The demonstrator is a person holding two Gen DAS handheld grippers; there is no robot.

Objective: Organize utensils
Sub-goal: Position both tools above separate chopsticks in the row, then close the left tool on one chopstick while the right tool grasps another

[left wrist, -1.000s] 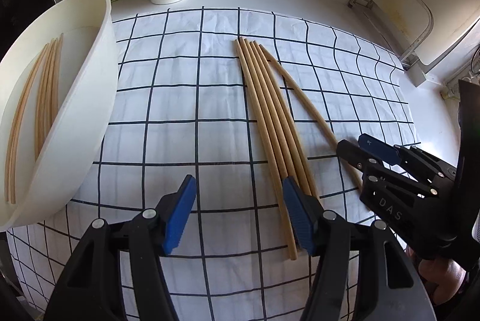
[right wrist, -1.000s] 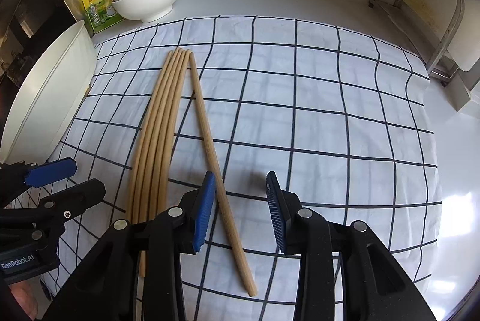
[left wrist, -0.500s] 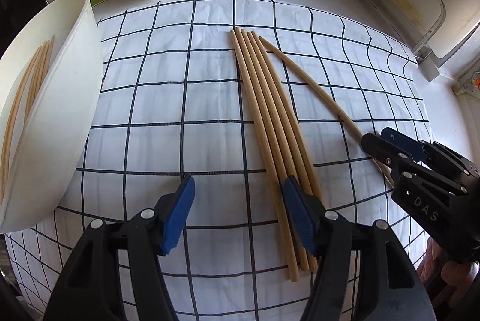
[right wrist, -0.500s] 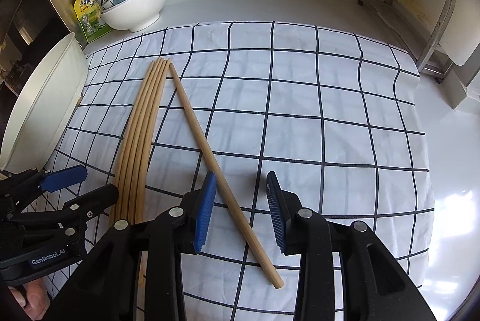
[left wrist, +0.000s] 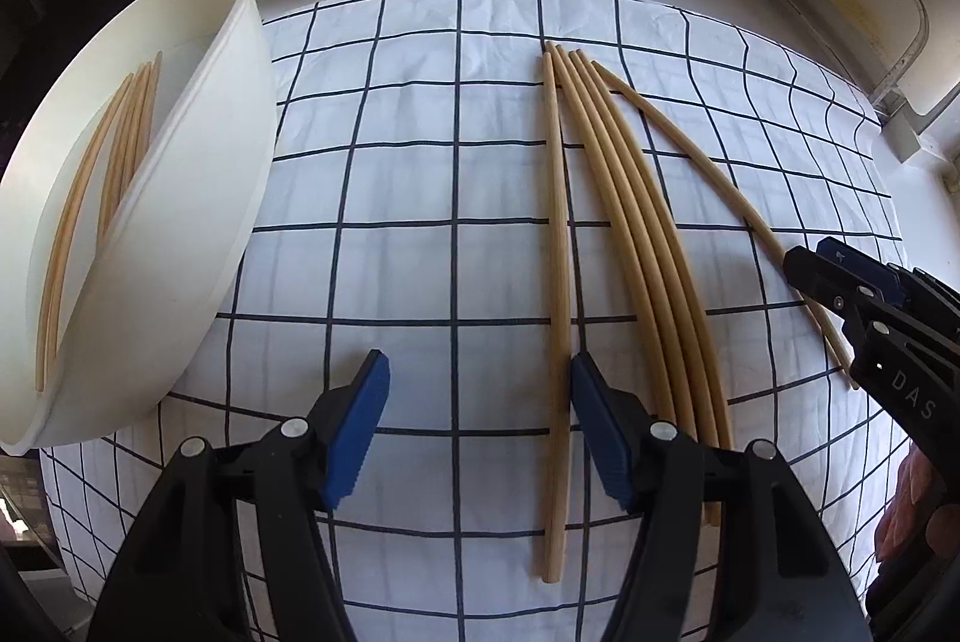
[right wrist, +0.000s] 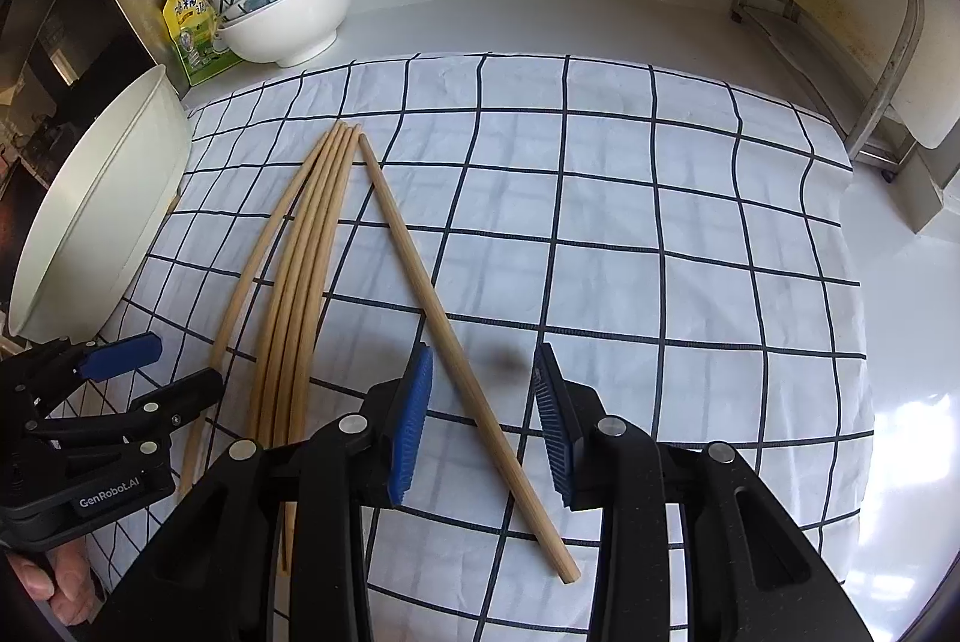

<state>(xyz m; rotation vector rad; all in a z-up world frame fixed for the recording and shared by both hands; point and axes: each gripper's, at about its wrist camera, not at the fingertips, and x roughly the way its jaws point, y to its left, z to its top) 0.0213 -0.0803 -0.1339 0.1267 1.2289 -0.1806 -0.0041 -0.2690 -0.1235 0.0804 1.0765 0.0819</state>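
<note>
Several wooden chopsticks lie on a checked cloth. In the left wrist view one chopstick lies apart at the left, a bundle beside it, and another chopstick at the right. My left gripper is open, the lone left chopstick just inside its right finger. My right gripper is open astride the separate right chopstick. A white tub at the left holds several chopsticks.
Stacked bowls and a yellow seasoning pouch stand at the back left on the counter. A metal rack stands at the back right. The cloth spreads right of the chopsticks.
Both grippers moved forward and lower over the chopsticks. The leftmost chopstick has split off from the bundle. The right gripper now straddles the separate right chopstick.
</note>
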